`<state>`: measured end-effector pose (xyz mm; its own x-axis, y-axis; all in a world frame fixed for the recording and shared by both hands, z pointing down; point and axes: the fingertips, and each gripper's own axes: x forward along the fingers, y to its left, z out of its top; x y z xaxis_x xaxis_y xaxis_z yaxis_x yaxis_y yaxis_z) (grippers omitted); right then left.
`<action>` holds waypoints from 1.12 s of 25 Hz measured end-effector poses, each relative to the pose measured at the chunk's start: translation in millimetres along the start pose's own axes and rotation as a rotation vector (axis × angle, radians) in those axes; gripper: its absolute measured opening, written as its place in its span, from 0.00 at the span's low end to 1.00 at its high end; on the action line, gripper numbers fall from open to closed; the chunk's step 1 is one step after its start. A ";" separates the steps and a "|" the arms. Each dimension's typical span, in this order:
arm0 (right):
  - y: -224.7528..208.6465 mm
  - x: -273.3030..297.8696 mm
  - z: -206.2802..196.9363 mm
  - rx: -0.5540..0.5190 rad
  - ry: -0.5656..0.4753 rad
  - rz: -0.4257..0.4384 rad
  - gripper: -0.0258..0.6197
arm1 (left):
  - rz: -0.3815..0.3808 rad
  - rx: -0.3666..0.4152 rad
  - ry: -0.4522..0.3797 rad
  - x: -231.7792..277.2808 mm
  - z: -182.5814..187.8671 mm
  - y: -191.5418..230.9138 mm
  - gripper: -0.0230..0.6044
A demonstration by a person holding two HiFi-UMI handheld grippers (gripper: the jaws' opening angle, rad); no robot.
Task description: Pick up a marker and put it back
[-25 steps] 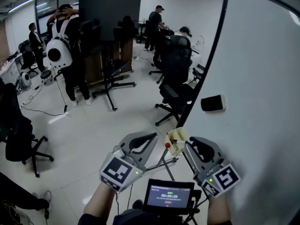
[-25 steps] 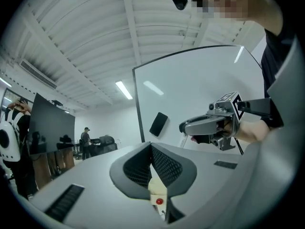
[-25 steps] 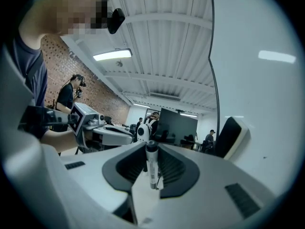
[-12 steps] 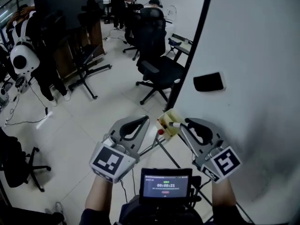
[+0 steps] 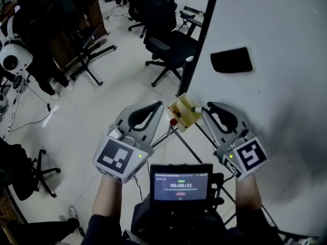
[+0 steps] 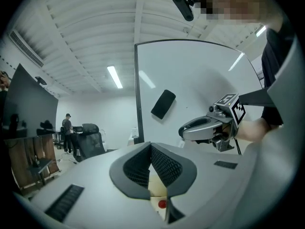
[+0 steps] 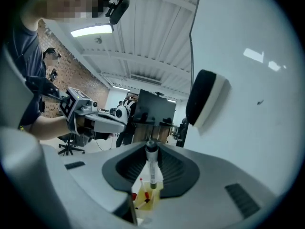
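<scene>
Right gripper [image 7: 151, 152]: jaws clamped on marker [image 7: 151, 170] at tray [image 5: 179, 118]. Left gripper [image 6: 150, 148]: jaws together, empty. Risk: off-centre release drops marker past tray.

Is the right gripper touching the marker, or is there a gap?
Touching. In the right gripper view, the right gripper has its jaws pressed on both sides of the marker.

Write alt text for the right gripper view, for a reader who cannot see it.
The right hand-held gripper grips a white marker with dark ends; a pale yellow tray lies just beyond. A black eraser clings to the whiteboard, upper right.
</scene>
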<state>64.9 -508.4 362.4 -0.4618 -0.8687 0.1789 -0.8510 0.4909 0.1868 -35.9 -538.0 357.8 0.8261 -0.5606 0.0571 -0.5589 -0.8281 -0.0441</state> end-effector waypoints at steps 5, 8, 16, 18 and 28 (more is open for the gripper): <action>-8.5 7.9 -17.6 0.005 0.021 -0.005 0.17 | 0.002 -0.005 0.024 10.1 -11.5 2.0 0.03; -13.6 12.4 -28.1 0.019 0.038 -0.018 0.17 | 0.004 -0.010 0.032 13.8 -14.6 3.4 0.03; -23.7 24.0 -70.3 0.045 0.094 -0.047 0.18 | 0.006 -0.027 0.070 21.8 -33.6 1.7 0.03; -25.6 25.8 -79.2 0.045 0.106 -0.056 0.17 | 0.006 -0.031 0.079 23.3 -36.7 0.7 0.03; -24.7 43.7 -122.9 0.062 0.169 -0.072 0.17 | 0.020 -0.049 0.102 25.7 -48.9 4.0 0.03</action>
<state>96.4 -550.4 484.3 -0.3549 -0.8756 0.3277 -0.8967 0.4180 0.1458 -20.4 -556.0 407.9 0.8044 -0.5725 0.1584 -0.5801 -0.8145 0.0022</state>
